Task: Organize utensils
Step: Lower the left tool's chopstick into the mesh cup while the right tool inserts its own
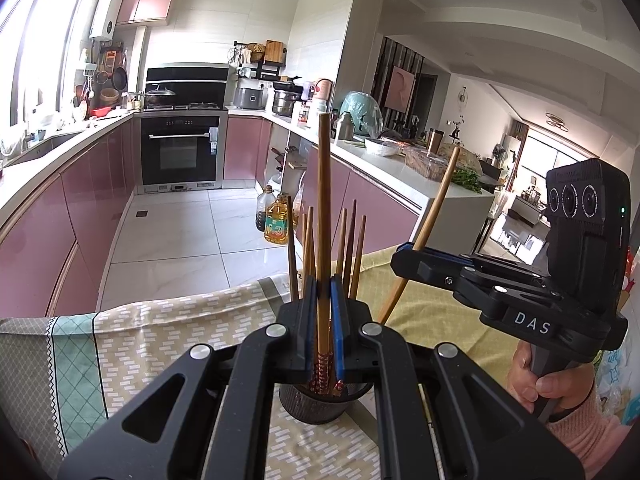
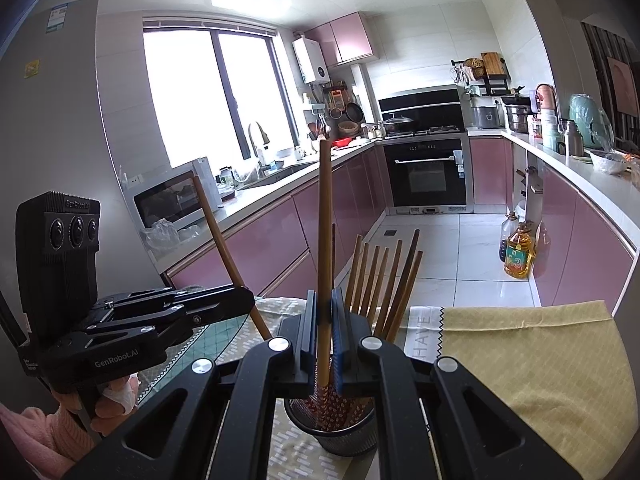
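Note:
My left gripper (image 1: 323,320) is shut on one brown chopstick (image 1: 323,208) held upright, its patterned end inside a dark mesh cup (image 1: 314,404) on the cloth-covered table. My right gripper (image 2: 324,332) is shut on another brown chopstick (image 2: 325,220), also upright over the same mesh cup (image 2: 344,436). Several more chopsticks (image 2: 384,280) stand in the cup, and they also show in the left wrist view (image 1: 352,252). Each gripper shows in the other's view: the right one (image 1: 404,258) and the left one (image 2: 248,300), each with its chopstick slanted.
The table carries a patterned cloth (image 1: 160,336) and a yellow cloth (image 2: 532,360). Beyond lies the kitchen floor with oil bottles (image 1: 276,222), pink cabinets, an oven (image 1: 180,156) and cluttered counters (image 1: 400,156).

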`<act>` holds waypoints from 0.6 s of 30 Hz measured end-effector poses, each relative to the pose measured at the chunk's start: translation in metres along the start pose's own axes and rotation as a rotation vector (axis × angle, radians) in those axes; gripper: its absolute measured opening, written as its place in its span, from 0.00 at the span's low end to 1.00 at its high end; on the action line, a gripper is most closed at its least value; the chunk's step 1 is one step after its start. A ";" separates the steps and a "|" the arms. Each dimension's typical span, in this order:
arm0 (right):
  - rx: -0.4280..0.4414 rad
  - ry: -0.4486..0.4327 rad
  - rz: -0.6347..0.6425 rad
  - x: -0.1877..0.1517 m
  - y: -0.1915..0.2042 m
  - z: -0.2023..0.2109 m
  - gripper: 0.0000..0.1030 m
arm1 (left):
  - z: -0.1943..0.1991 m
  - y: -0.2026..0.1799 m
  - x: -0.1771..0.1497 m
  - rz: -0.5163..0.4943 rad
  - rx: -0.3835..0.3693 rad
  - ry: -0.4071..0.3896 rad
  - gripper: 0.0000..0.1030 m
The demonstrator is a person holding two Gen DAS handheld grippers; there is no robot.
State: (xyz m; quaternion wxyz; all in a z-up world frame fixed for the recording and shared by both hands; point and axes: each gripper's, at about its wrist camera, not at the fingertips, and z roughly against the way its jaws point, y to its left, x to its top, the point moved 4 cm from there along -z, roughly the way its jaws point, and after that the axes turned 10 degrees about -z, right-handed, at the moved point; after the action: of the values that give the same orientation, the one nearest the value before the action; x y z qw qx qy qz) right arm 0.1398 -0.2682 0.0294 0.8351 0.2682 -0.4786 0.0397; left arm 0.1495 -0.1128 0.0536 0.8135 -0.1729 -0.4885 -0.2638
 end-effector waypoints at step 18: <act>-0.004 0.019 -0.016 -0.006 -0.005 -0.006 0.06 | -0.006 -0.003 -0.002 -0.006 -0.005 0.035 0.07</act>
State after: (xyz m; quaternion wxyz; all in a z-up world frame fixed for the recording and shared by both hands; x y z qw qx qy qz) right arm 0.1428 -0.2688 0.0197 0.8404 0.2699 -0.4687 0.0347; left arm 0.1509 -0.1180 0.0495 0.8208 -0.1689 -0.4739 -0.2704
